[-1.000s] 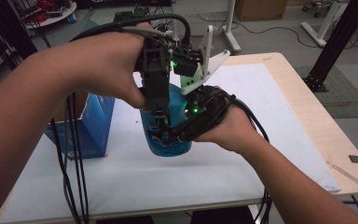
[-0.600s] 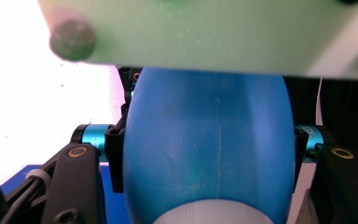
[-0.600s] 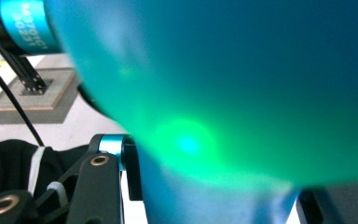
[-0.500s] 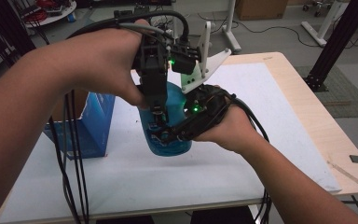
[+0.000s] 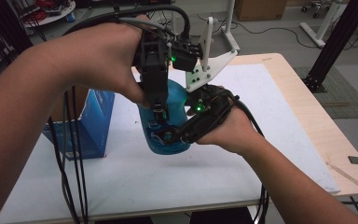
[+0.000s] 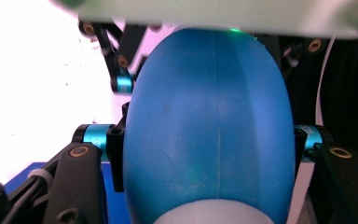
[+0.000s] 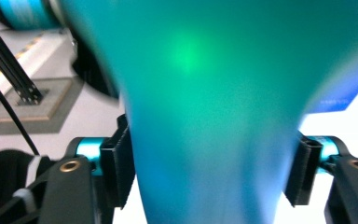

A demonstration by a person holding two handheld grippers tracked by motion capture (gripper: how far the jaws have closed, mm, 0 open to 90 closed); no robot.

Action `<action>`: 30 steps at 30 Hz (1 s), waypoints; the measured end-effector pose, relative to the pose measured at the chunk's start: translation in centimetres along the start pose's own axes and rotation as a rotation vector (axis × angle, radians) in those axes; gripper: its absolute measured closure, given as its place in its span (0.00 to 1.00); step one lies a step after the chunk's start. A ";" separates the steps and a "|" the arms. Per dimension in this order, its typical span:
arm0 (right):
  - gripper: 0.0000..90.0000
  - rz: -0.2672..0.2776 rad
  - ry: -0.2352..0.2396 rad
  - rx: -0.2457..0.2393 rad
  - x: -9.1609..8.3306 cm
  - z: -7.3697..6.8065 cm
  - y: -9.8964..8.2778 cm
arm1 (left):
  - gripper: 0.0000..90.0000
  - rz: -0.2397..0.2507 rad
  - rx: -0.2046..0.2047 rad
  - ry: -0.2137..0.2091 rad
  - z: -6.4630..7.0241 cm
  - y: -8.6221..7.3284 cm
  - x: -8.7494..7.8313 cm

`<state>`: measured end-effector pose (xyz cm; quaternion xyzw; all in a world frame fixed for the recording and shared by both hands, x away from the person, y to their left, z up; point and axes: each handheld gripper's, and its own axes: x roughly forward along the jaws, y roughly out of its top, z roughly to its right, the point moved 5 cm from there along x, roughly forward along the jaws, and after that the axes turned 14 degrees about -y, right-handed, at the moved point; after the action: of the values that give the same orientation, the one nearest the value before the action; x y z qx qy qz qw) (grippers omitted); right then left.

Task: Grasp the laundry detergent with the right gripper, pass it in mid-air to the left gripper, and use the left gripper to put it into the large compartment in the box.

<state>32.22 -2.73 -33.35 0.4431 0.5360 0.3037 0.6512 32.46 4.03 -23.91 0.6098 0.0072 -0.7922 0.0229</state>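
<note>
While I stand at the white table [image 5: 261, 140], its bare top spreads out to every side of the blue bottle [image 5: 175, 100], which I take as my landmark; the bottle is held up over the table's middle, between my two hands. Left of the bottle, and just beside it, a blue box [image 5: 95, 123] stands upright on the table, with black cables hanging in front of it. Above the bottle my left hand [image 5: 98, 60] comes down with the left gripper [image 5: 157, 112], whose black body runs down the bottle's near face. In the left gripper view the bottle's rounded blue body [image 6: 209, 135] fills the space between the jaws, and both pads are pressed flat against its sides, so I have a firm hold there. To the right of the bottle and lower, my right hand [image 5: 235, 133] brings the right gripper [image 5: 168, 137] in sideways at the bottle's lower part. In the right gripper view the bottle [image 7: 214, 116] narrows down between the jaws; the left pad [image 7: 119, 163] lies against it, while the right pad [image 7: 303, 170] stands just clear of its edge, for these jaws have just been opening and no longer clamp it.
</note>
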 end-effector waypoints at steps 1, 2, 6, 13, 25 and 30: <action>0.30 -0.005 -0.006 -0.008 -0.1 0.1 -0.2 | 0.44 0.004 0.002 -0.001 0.0 0.0 -0.1; 0.28 -0.010 -0.015 -0.011 -0.3 0.2 -0.3 | 0.44 0.005 -0.007 0.000 0.0 -0.1 -0.1; 0.24 -0.010 -0.032 -0.010 -1.3 0.6 -0.7 | 0.44 0.006 -0.025 0.001 -0.1 -0.3 -0.3; 0.13 -0.023 -0.085 -0.018 -3.2 1.3 -0.8 | 0.44 0.015 -0.058 -0.005 -0.5 -1.0 -0.9; 0.01 -0.159 -0.167 -0.054 -6.2 3.3 -0.4 | 0.44 0.102 -0.252 -0.035 -0.8 -5.3 -5.0; 0.01 -0.254 -0.201 -0.089 -7.6 4.7 -0.6 | 0.44 0.137 -0.344 -0.015 -0.8 -7.3 -7.0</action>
<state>34.87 -10.76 -30.43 0.3706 0.5058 0.1966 0.7538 34.69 11.54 -17.49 0.5900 0.1009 -0.7804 0.1808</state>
